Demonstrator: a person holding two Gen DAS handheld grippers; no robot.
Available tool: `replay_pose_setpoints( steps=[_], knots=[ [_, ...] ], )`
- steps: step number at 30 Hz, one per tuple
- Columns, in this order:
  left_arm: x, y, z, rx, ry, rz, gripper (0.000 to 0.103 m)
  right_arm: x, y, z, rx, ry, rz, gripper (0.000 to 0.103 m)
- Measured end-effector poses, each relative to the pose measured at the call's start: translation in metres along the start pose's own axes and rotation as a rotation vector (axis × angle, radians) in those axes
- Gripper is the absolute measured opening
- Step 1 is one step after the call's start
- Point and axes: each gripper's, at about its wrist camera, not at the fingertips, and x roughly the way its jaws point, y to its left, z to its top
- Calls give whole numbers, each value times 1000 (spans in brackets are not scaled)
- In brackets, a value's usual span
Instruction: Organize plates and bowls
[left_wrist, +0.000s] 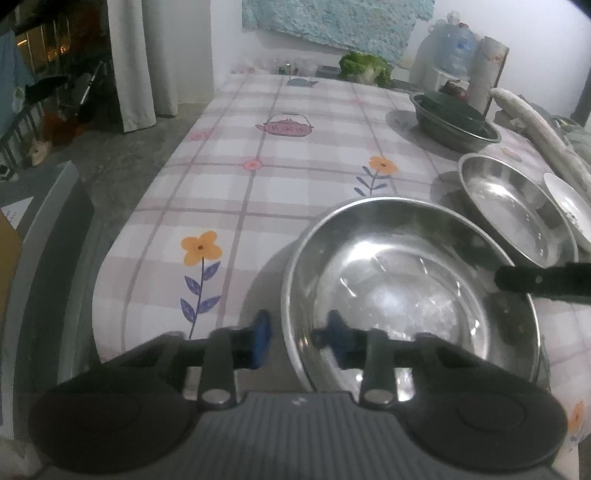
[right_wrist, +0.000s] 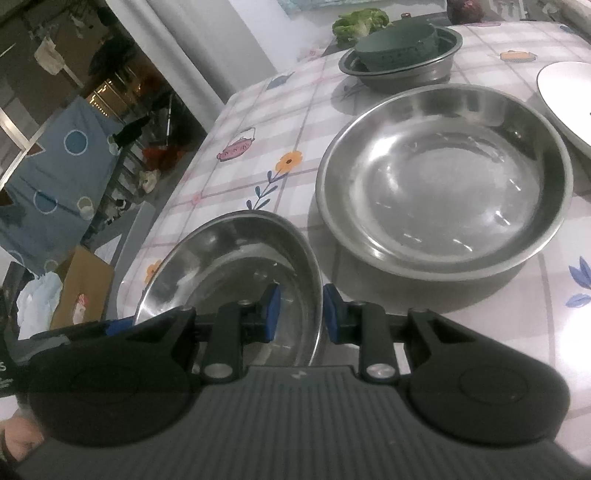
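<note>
Blue pads (left_wrist: 263, 339) of the left claw (left_wrist: 300, 334) were set narrowly to either side of the near-left rim of a small steel bowl (left_wrist: 406, 288), one pad outside over the cloth, the other inside the bowl. Whether the rim was actually pinched could not be told; slight gaps seemed to be left. The right claw (right_wrist: 302, 312) was likewise placed astride the opposite rim of the same bowl, its outer pad just beside the lip and its inner pad over the bowl's wall; a firm grip could not be confirmed there either. The bowl was thus bracketed between both claws, near the front edge of the checked tabletop (left_wrist: 258, 184).

Ahead and to the right of the right claw, just beside the small bowl, a larger steel bowl (right_wrist: 443, 184) was seen, upright and empty. A white plate (right_wrist: 565, 99) was lapped over its far right rim. Farther back a steel basin (right_wrist: 399, 74) with a green strainer (right_wrist: 395, 44) in it was stood.

The small bowl was judged likely to be nested into the larger one. Being round, it was given no long axis; the move would run away and rightward, the right hand being nearer.
</note>
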Motion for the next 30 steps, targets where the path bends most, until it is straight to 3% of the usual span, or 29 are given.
replay_pose_setpoints(
  steps=[9,14,21,25,30],
  knots=[
    [-17,4,-18,-17,45,-109,21,0,-2,1,7,-10,-10,21],
    [-21,2,-18,4,19,-80,31,-4,-5,1,13,-14,-5,23],
    [-8,0,-11,23,15,-34,31,-14,-12,-11,47,2,-4,23],
    [-9,-1,-9,10,11,-37,20,-13,-12,-18,54,17,9,23],
    [-18,1,-13,-2,22,-43,19,-14,-5,-18,29,12,16,21]
  ],
)
